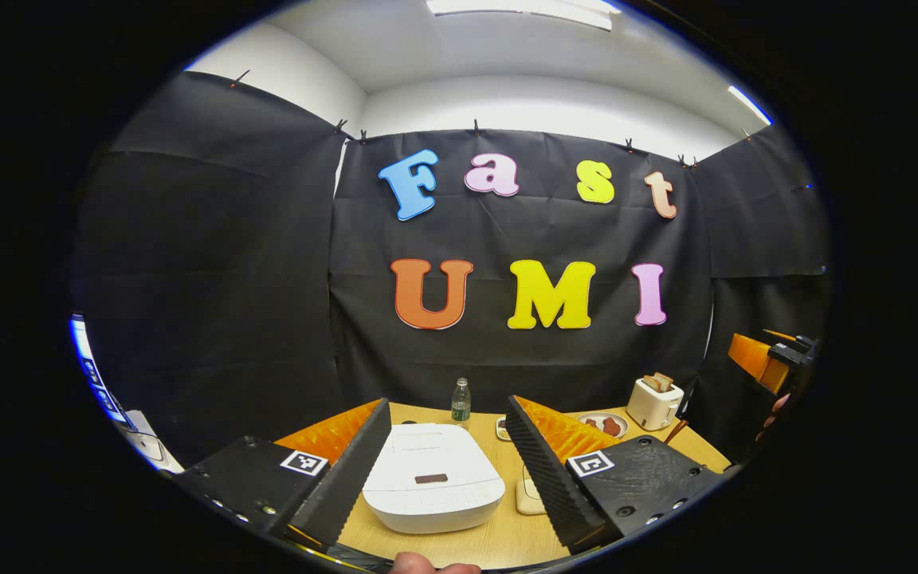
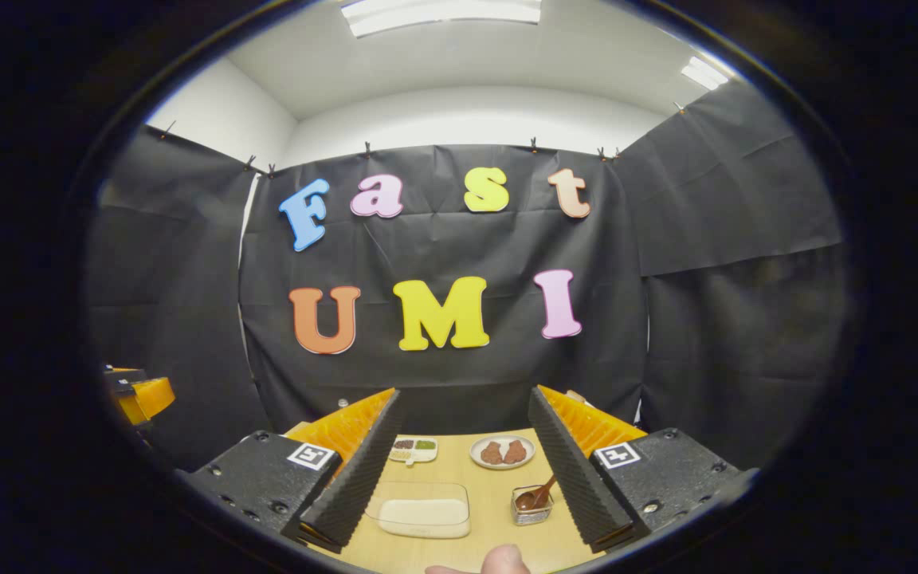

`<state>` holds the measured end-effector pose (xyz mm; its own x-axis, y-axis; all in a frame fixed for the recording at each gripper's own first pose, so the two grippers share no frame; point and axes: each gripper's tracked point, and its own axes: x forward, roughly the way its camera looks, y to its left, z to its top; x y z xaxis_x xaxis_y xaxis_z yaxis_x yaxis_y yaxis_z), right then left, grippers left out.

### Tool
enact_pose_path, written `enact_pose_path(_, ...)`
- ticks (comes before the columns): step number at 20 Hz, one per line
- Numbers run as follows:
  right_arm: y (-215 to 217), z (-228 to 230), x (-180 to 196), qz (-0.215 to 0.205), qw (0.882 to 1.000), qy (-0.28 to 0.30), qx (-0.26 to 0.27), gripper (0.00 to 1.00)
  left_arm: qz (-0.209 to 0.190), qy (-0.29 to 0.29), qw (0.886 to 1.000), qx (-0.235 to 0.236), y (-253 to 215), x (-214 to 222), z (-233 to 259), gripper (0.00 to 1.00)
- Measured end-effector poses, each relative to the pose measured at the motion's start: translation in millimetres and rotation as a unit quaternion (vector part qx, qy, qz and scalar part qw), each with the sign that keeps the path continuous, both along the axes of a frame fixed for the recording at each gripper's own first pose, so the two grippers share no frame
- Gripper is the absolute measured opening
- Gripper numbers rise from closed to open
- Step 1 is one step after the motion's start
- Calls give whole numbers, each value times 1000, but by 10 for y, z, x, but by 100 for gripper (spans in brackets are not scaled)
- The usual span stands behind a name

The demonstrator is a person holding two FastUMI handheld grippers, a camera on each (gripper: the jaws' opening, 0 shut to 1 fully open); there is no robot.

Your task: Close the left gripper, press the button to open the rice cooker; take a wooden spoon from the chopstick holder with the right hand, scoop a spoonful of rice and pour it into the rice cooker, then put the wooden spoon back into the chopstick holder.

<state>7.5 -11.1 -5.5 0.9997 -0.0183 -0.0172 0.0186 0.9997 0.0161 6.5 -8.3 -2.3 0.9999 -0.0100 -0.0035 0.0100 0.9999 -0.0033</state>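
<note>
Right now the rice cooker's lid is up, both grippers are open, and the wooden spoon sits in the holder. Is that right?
Not quite: the rice cooker lid is down, shut, as the left gripper view shows. The rest holds: left gripper and right gripper are open, and the wooden spoon sits in the holder.

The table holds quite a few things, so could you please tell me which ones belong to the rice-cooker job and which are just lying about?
For the job:
- rice cooker, lid shut
- wooden spoon in the chopstick holder
- clear box of rice
- left tongs, right tongs

Lying about:
- toaster with bread
- bottle
- plate of brown food
- divided dish
</note>
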Motion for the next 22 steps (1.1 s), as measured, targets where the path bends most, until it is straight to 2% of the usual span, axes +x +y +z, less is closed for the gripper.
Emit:
enact_pose_path(9, -47, -85, 56, 0, 1000, 11, -3, 99, 3, 2, 1000, -2, -35, 51, -39, 94)
enact_pose_path(15, -73, -156, 166, 8, 1000, 17, 5, 100, -5, 56, 998, -9, -95, 192, -337, 94)
enact_pose_path(18, -75, -233, 269, 16, 1000, 25, 5, 99, -17, 102, 994, -18, -170, 285, -598, 94)
enact_pose_path(21, -114, -299, 381, 24, 999, 32, 6, 99, -15, 155, 987, -27, -162, 377, -892, 80)
enact_pose_path(22, -142, -316, 423, 25, 999, 33, 8, 99, -13, 171, 985, -28, -160, 409, -982, 65)
